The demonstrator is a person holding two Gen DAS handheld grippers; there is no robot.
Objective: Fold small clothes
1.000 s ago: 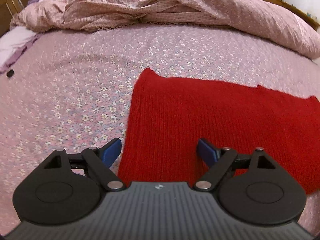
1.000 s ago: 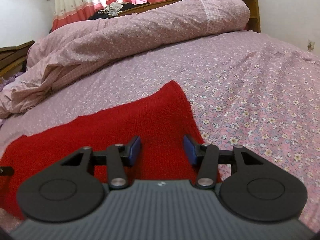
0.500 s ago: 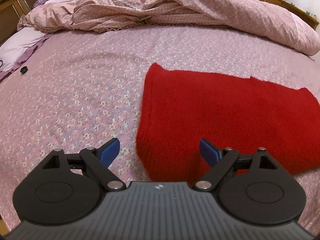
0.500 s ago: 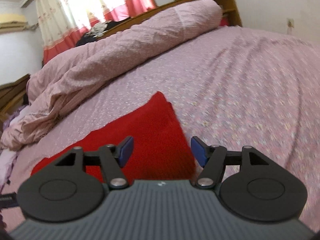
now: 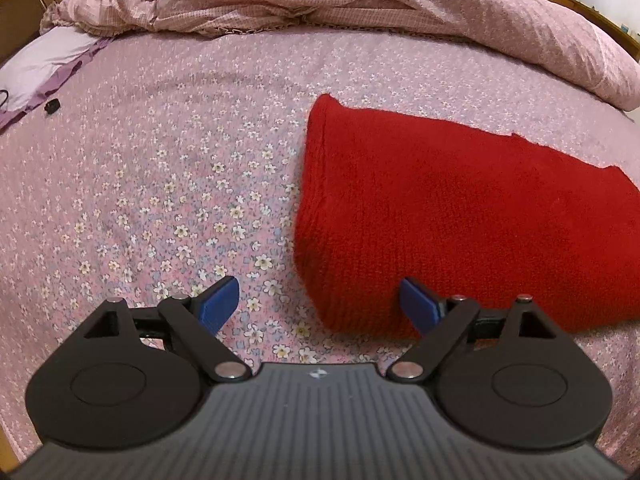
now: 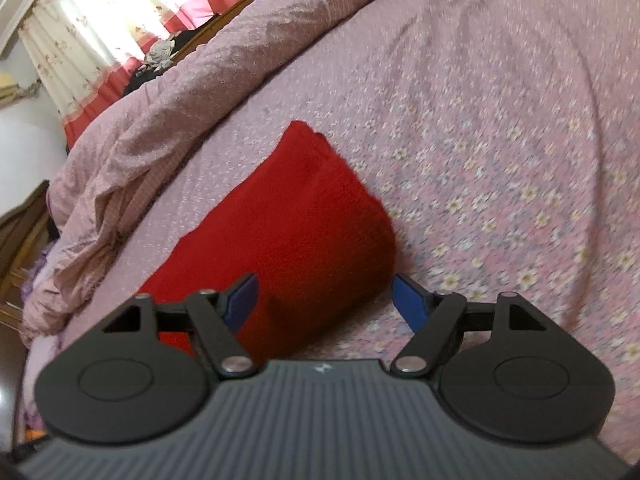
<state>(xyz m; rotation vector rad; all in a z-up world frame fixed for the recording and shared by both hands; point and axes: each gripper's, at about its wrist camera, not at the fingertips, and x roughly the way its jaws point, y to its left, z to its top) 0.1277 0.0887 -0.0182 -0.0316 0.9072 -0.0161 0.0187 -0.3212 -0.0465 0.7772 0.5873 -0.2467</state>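
Observation:
A folded red knit garment (image 5: pixel 452 208) lies flat on the flowered pink bedsheet (image 5: pixel 168 184). My left gripper (image 5: pixel 320 304) hangs open over the garment's near left corner; the fold edge lies below the gap between its blue pads, which touch nothing. In the right wrist view the same red garment (image 6: pixel 288 224) runs away to the upper left. My right gripper (image 6: pixel 324 300) is tilted over the garment's near right end, its jaws opening; the cloth lies below them and neither pad presses on it.
A rumpled pink duvet (image 5: pixel 360 4) is heaped along the far side of the bed. A pale purple pillow (image 5: pixel 44 60) and a small black object (image 5: pixel 52 106) lie at the far left. Curtains (image 6: pixel 104 40) hang behind the bed.
Both grippers have drawn back from the garment toward its outer ends. The right gripper has rolled and its jaws have spread wider. The garment lies still.

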